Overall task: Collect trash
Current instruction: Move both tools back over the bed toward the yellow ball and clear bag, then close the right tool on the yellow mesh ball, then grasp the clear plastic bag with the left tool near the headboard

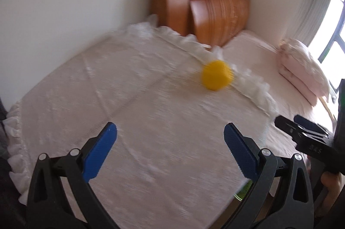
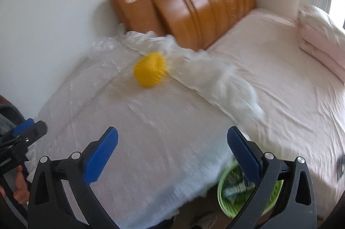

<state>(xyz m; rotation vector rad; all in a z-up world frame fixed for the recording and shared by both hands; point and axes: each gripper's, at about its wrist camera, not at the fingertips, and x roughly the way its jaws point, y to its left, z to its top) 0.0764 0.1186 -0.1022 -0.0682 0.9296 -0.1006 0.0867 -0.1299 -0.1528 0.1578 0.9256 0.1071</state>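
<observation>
Left wrist view is showing a bed (image 1: 151, 112) spread with a frilled white coverlet (image 1: 120, 82), a wooden headboard (image 1: 215, 11) standing against pale walls. One yellow cup-like object (image 1: 217, 75) (blurred) is lying ahead of the left hand-held gripper (image 1: 170, 149), well apart; both hand-held grippers are gaping, grasping nothing. One green basket (image 2: 224, 198) is sitting beneath the right hand-held gripper (image 2: 172, 151).

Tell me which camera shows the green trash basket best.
The right wrist view: the green trash basket shows its rim and the wrappers inside, beside the bed. The left wrist view catches only a green sliver behind the finger.
</observation>
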